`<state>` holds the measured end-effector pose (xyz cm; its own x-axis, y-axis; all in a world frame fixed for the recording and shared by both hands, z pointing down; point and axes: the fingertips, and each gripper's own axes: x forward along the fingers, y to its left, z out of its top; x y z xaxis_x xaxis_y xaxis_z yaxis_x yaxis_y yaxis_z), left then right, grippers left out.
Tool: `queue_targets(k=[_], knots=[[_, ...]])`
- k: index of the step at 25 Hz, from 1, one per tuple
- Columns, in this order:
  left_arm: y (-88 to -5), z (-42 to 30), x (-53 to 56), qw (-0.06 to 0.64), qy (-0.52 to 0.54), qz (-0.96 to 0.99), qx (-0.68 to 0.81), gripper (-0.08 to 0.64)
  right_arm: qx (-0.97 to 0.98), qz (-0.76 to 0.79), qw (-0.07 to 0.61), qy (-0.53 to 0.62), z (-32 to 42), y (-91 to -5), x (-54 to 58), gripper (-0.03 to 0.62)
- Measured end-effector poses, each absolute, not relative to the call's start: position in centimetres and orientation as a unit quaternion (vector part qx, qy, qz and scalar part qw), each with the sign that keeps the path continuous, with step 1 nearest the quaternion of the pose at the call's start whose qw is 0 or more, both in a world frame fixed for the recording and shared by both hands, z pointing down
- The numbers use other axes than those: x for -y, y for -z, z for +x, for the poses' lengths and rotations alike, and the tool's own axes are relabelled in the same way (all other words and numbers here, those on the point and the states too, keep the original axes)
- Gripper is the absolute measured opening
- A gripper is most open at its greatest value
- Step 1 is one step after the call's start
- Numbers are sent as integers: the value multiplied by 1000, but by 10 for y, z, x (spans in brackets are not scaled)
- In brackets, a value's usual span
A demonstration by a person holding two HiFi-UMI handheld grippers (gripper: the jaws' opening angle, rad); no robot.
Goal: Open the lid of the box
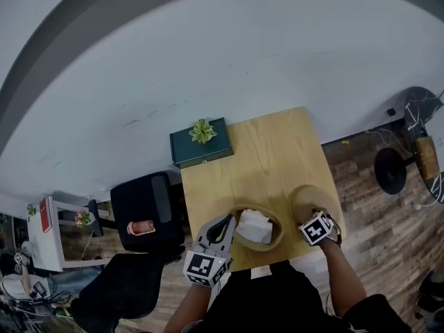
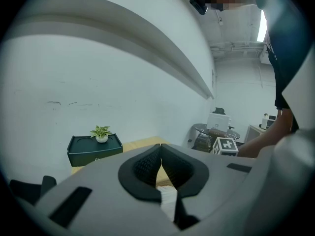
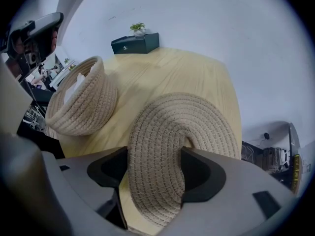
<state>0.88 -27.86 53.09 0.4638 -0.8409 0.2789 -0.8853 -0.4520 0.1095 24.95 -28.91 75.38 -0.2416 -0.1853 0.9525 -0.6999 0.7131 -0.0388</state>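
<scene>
A round woven rope basket point(image 1: 279, 240) point(image 3: 83, 107) stands near the front edge of the wooden table point(image 1: 270, 151), with white crumpled material point(image 1: 254, 226) point(image 3: 74, 85) inside it. Its woven lid point(image 1: 311, 198) point(image 3: 167, 146) is off the basket, to its right, low over the table. My right gripper point(image 1: 313, 218) point(image 3: 155, 168) is shut on the lid's edge, and the lid bends between the jaws. My left gripper point(image 1: 227, 226) point(image 2: 160, 163) is at the basket's left rim with its pads point(image 2: 147, 166) meeting at the tips; I see nothing held between them.
A dark green box point(image 1: 201, 148) point(image 2: 93, 149) point(image 3: 135, 42) with a small potted plant point(image 1: 202, 130) on it sits at the table's far left corner against the white wall. A black chair point(image 1: 146, 210) stands left of the table. A person's arm reaches to the right gripper.
</scene>
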Motion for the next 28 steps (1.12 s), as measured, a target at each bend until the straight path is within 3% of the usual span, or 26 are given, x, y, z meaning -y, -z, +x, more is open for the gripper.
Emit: queue_targets(k=[9,16,23,28], knots=[[-528,9,284,118,-92,849,506,20,759,302,532,-224,249,-748,293,373],[-526,11,283,110,-90,852,504,20,786,329,490,-185,230,-688,318,388],[-514,2,286,93,-83,854,506,20,830,370,404,-106,191,-594,362,353],[-500,-11,288,80,-73,851,515,20,868,387,299,-84,158,-529,377,342]])
